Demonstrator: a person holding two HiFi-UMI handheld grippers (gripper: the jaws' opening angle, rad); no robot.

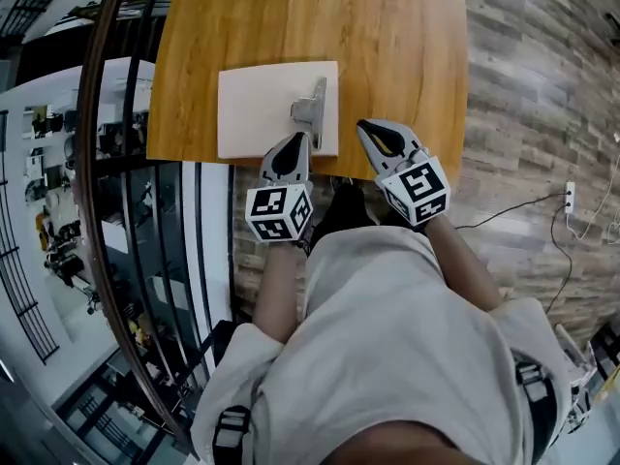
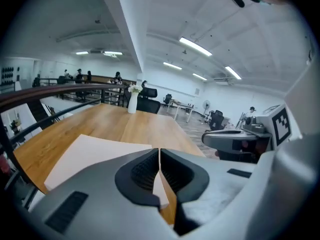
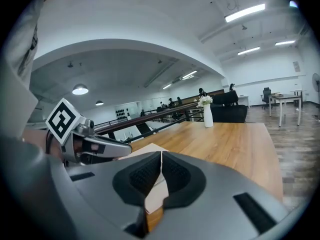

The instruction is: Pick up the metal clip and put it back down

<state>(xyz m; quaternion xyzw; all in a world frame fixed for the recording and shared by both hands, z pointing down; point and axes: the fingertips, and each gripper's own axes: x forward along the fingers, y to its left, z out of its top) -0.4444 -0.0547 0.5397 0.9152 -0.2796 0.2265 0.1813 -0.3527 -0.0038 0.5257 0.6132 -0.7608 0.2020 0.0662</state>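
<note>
A metal clip [image 1: 311, 108] lies on a pale mat [image 1: 254, 114] at the near edge of a wooden table [image 1: 387, 46]. My left gripper [image 1: 301, 139] hovers just below the clip at the mat's near edge, jaws shut with nothing between them. To its right my right gripper [image 1: 364, 128] is held over the table's near edge, also shut and empty. In the left gripper view the shut left gripper [image 2: 159, 151] points over the mat [image 2: 95, 151], and the clip is hidden. The right gripper view shows the shut right gripper [image 3: 161, 155] and the left gripper's marker cube [image 3: 64, 120].
A black railing [image 1: 97, 163] curves along the left, beside the table. A white vase [image 2: 132, 99] with flowers stands at the table's far end. Wood-look floor [image 1: 542, 85] lies to the right, with cables [image 1: 523, 206] on it. The person's body fills the lower part of the head view.
</note>
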